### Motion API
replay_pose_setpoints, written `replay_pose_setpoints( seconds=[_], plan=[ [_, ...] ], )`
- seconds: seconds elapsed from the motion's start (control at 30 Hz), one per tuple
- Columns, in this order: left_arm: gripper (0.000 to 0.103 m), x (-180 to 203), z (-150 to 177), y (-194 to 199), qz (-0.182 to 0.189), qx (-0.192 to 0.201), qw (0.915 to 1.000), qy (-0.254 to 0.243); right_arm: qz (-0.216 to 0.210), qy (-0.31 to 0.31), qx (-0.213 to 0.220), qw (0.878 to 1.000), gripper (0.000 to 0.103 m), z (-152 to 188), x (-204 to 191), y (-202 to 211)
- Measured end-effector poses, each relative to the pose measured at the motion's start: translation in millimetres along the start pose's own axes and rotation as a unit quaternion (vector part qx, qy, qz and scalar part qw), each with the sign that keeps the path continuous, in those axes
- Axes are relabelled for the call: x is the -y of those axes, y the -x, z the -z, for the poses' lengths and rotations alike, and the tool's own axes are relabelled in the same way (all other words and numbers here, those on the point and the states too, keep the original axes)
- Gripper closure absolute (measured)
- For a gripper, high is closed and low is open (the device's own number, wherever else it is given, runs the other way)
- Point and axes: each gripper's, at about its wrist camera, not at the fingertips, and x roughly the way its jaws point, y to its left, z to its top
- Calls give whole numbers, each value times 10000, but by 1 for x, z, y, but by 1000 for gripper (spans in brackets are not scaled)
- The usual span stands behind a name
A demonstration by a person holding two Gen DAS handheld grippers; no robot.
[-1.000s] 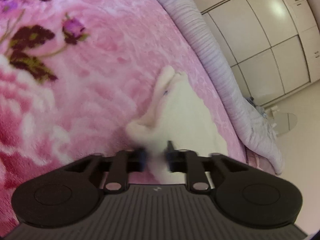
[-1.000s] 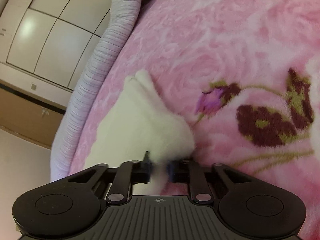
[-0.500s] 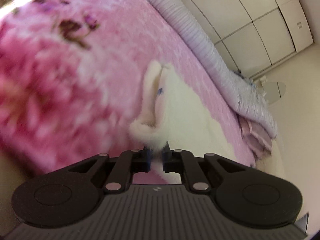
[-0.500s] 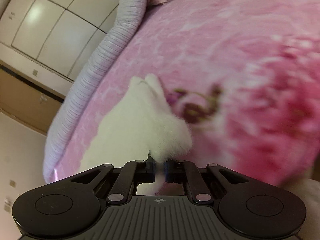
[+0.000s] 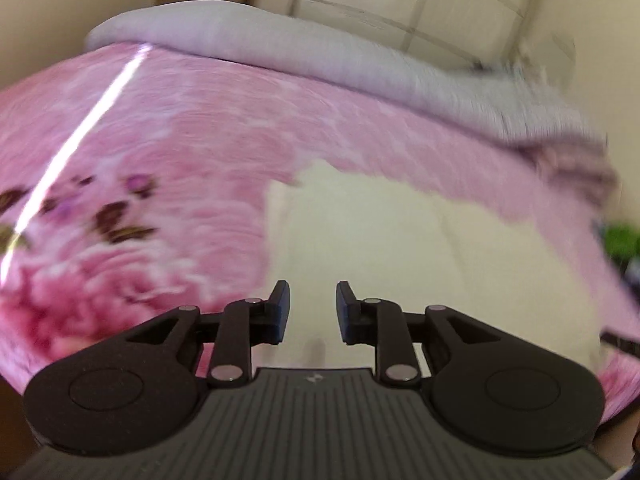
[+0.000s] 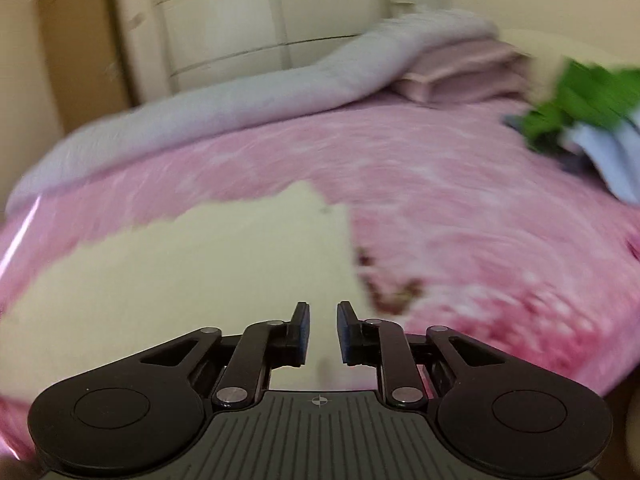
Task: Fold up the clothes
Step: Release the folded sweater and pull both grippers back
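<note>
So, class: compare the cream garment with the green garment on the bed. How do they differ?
The cream garment lies spread flat directly in front of the right gripper; the green garment sits bunched at the far right on a pile. The cream one looks much larger in view; the green one is small and blurred. Both rest on the pink blanket.

The cream-white garment (image 5: 380,248) lay spread flat on the pink floral blanket (image 5: 200,128) of the bed, its fabric plain and fuzzy. In the right wrist view the garment (image 6: 192,272) stretched leftward, one corner pointing toward the rolled lilac quilt (image 6: 224,108). Motion blur hid its finer details and edges.
</note>
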Motion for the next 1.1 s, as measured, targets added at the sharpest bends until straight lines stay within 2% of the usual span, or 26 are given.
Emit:
replay_pose_setpoints(
  seconds=[0.13,0.2,0.3,0.37,0.4,0.43,0.47,0.5,0.53,0.63,0.8,1.1],
  plan=[
    [72,24,18,-26,-378,-302,9984,-308,167,416,-130,9989,84,20,-18,-31],
    [70,25,27,-25,-465,-177,9983,-288,117,379,-77,9992,84,30,-12,-33],
    [72,27,29,-14,-663,-325,9971,-173,185,101,-450,9988,84,26,-8,-24],
    [71,35,29,-8,-780,-396,9958,-280,165,-97,-560,9982,81,23,-9,-15],
    [70,40,30,-3,-801,-415,9954,-328,147,-177,-582,9980,77,22,-11,-9],
    [69,45,33,2,-770,-425,9954,-384,110,-235,-587,9979,62,22,-14,-1],
    [68,50,36,6,-725,-444,9954,-442,38,-283,-595,9978,41,23,-17,5],
    [68,54,39,10,-679,-464,9954,-501,-49,-329,-599,9977,35,24,-21,11],
    [68,58,42,13,-637,-468,9954,-545,-119,-362,-576,9976,32,26,-24,17],
    [66,65,49,18,-562,-531,9949,-641,-181,-357,-580,9975,32,30,-32,28],
    [60,71,63,32,-588,-556,9938,-768,-57,-422,-677,9968,32,40,-37,38],
    [59,77,79,58,-563,-502,9925,-966,-126,-291,-728,9968,32,56,-51,63]
  ],
)
